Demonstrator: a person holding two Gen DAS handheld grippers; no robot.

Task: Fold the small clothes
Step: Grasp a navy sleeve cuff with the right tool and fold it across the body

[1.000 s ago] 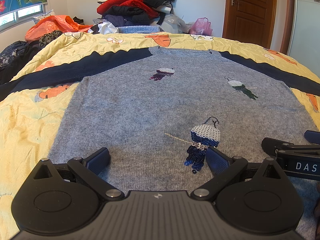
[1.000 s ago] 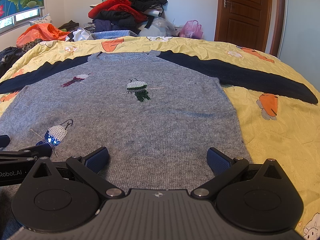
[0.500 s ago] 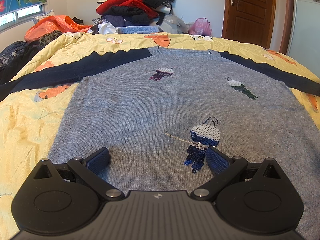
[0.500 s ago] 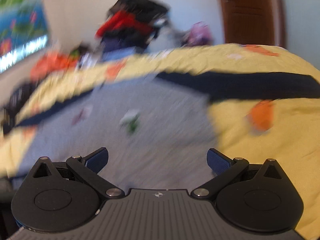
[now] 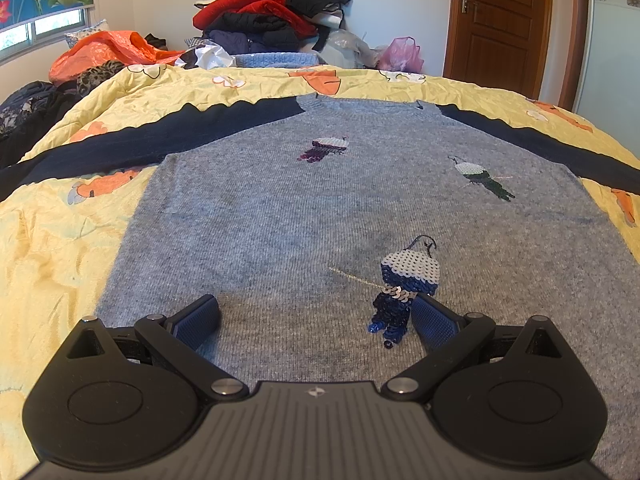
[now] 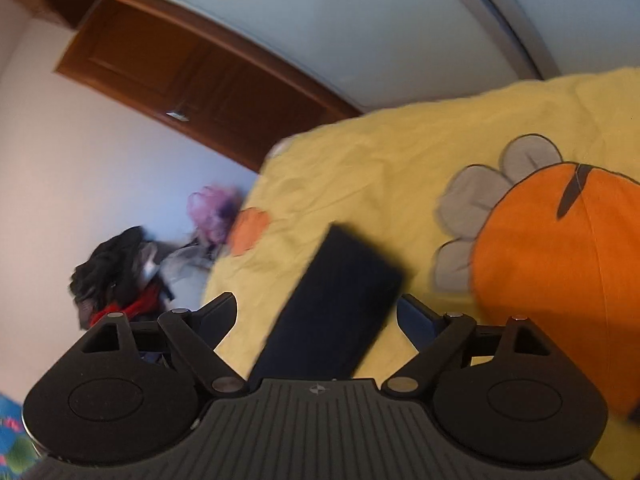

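So there's a grey knit sweater with navy sleeves and sequin figures point(image 5: 320, 208) lying flat, front up, on a bed with a crumpled yellow cartoon-print cover point(image 5: 60, 248), neckline toward 12 o'clock and both sleeves spread out to 9 and 3. The left gripper point(image 5: 316, 318) sits low over the hem at 6 o'clock, fingers spread wide with nothing between them, and the right-hand fingertip point(image 5: 434, 320) is just beside the blue-and-white sequin figure point(image 5: 404, 284).

The right gripper point(image 6: 318, 312) is rolled way over, so its view is tilted and a bit blurry. Its fingers are closing in but still apart, and the dark navy sleeve end point(image 6: 340, 296) lies between them on the yellow cover, pads not pressing it. A big orange print point(image 6: 560, 260) is at 3 o'clock. A heap of dark and red clothes point(image 5: 272, 12) is piled at 12 o'clock beyond the bed.
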